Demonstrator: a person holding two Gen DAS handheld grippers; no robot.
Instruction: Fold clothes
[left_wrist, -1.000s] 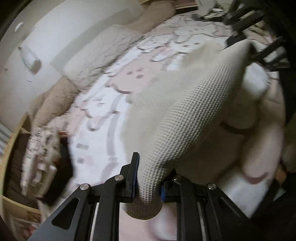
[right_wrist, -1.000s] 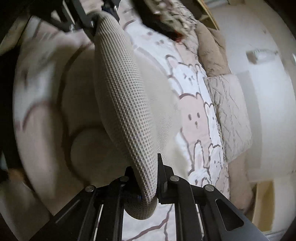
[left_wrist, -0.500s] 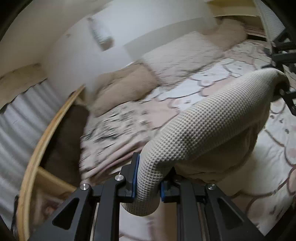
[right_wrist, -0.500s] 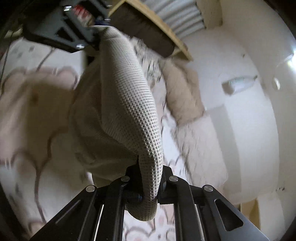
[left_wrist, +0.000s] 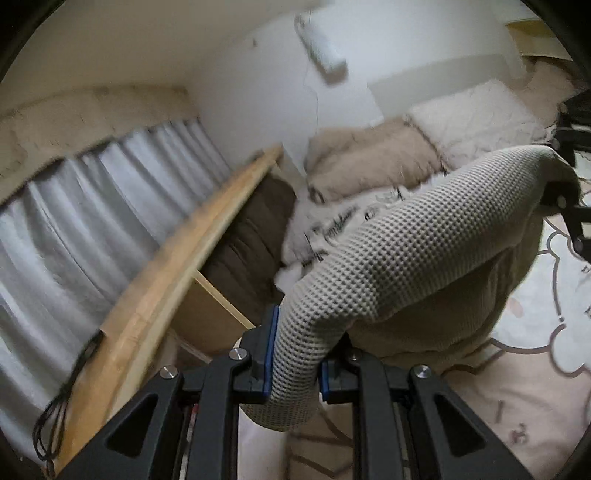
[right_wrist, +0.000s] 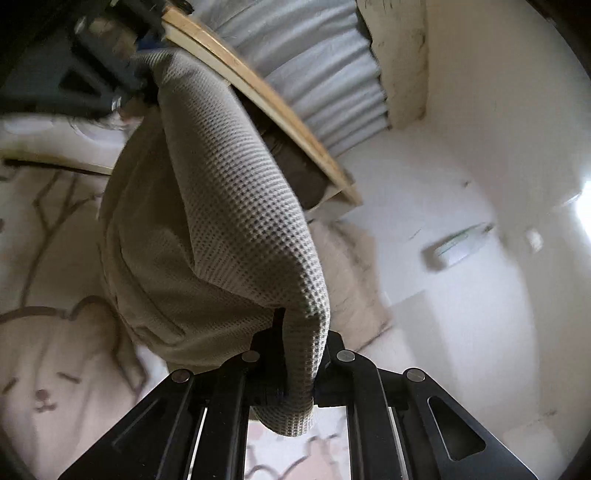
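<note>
A beige waffle-knit garment (left_wrist: 413, 251) hangs stretched between my two grippers above the bed. My left gripper (left_wrist: 295, 354) is shut on one end of its top edge. My right gripper (right_wrist: 299, 373) is shut on the other end, where the garment (right_wrist: 221, 192) runs away from it toward the left gripper (right_wrist: 122, 81) at the upper left. The right gripper (left_wrist: 569, 184) shows at the right edge of the left wrist view. The rest of the garment sags below the held edge toward the bedsheet.
The bed has a pink and white bear-print sheet (right_wrist: 55, 369), a tan pillow (left_wrist: 373, 158) and a quilted white pillow (left_wrist: 476, 114). A wooden bed rail (left_wrist: 177, 258), a brown cushion (left_wrist: 251, 236) and grey curtains (left_wrist: 92, 206) stand at the left. A white wall (right_wrist: 461, 147) is behind.
Both grippers have lifted and swung with the garment held between them. The views now look toward the wall, curtain and bed rail instead of down on the sheet.
</note>
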